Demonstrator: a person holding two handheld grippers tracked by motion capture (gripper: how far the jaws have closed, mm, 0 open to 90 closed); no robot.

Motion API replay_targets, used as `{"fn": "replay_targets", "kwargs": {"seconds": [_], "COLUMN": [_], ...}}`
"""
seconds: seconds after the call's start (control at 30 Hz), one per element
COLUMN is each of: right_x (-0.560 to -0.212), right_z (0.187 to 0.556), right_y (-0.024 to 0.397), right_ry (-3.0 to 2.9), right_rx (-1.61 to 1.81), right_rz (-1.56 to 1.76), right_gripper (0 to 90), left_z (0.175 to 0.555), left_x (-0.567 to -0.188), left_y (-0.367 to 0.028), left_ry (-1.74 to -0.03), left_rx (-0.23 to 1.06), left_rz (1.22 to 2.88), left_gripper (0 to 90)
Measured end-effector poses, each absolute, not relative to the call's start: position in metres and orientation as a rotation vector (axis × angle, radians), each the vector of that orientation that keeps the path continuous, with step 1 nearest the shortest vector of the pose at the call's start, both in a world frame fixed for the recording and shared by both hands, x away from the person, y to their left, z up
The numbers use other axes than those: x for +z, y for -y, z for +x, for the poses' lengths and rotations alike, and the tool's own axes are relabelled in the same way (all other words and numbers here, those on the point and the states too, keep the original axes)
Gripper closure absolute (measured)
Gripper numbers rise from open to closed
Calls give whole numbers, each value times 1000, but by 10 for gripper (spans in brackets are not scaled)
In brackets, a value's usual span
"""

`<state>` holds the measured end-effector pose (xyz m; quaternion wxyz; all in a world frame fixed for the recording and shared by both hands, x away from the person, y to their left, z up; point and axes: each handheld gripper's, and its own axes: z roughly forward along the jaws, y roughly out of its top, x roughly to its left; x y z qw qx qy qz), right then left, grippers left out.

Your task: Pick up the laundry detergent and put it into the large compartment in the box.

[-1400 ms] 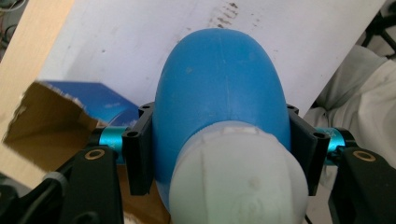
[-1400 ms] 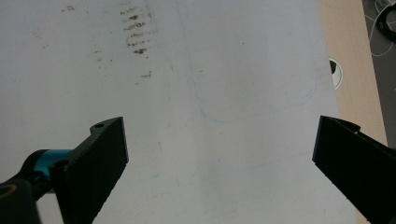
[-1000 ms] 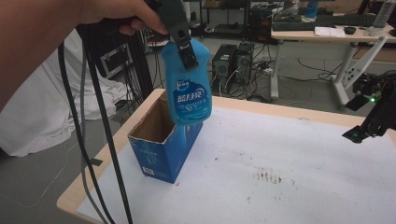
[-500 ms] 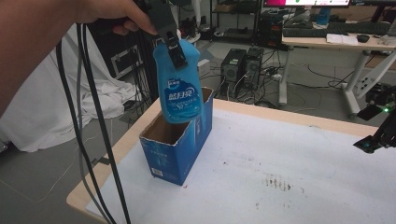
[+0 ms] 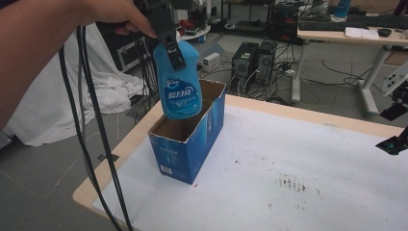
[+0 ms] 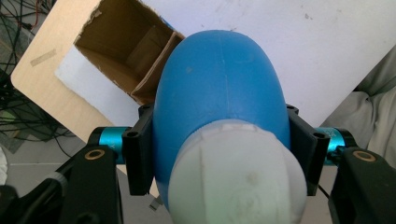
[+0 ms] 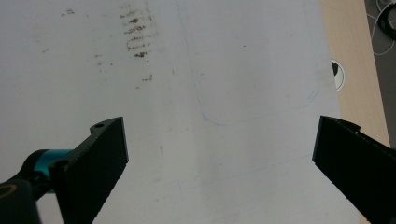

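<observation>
Left gripper: the black two-jaw left gripper (image 5: 172,48) is held high over the table's near-left part by a hand (image 5: 120,17); its jaws are pressed against the two sides of a bottle just below the cap, pinching it (image 6: 219,154).
Bottle: blue plastic bottle with a white cap and a printed label (image 5: 178,84), hanging cap-up from the jaws; its base sits directly above the open top of the box, with the lower edge about level with the rim. From the left gripper view the white cap (image 6: 236,177) faces the camera and the box opening lies beyond the bottle's far end.
Box: blue cardboard box with a brown inside (image 5: 190,144), upright on the table, top flaps open (image 6: 123,51); no contents can be made out inside.
Right gripper: black two-jaw right gripper (image 7: 219,158), jaws spread wide with nothing between them, over bare white surface; seen at the right edge of the high view (image 5: 394,144), well apart from the box.
Table: wooden table with a white sheet covering (image 5: 288,202), a few dark smudges on it (image 7: 135,39).
Cables: black cables (image 5: 91,125) hang from the left gripper down past the table's left edge.
</observation>
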<state>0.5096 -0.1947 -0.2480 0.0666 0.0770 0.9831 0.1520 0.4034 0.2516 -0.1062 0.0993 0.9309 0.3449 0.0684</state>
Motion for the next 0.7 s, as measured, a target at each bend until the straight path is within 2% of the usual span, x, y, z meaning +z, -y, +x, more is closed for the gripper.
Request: {"fn": "replay_targets", "kwargs": {"seconds": [0.7], "right_x": [-257], "right_z": [513], "right_y": [189], "right_ry": [-2982], "right_rx": [430], "right_rz": [246], "right_gripper": [25], "left_z": [415], "left_x": [-184], "left_y": [-255], "left_ry": [-991], "left_rx": [155], "left_rz": [2829], "left_gripper": [378]}}
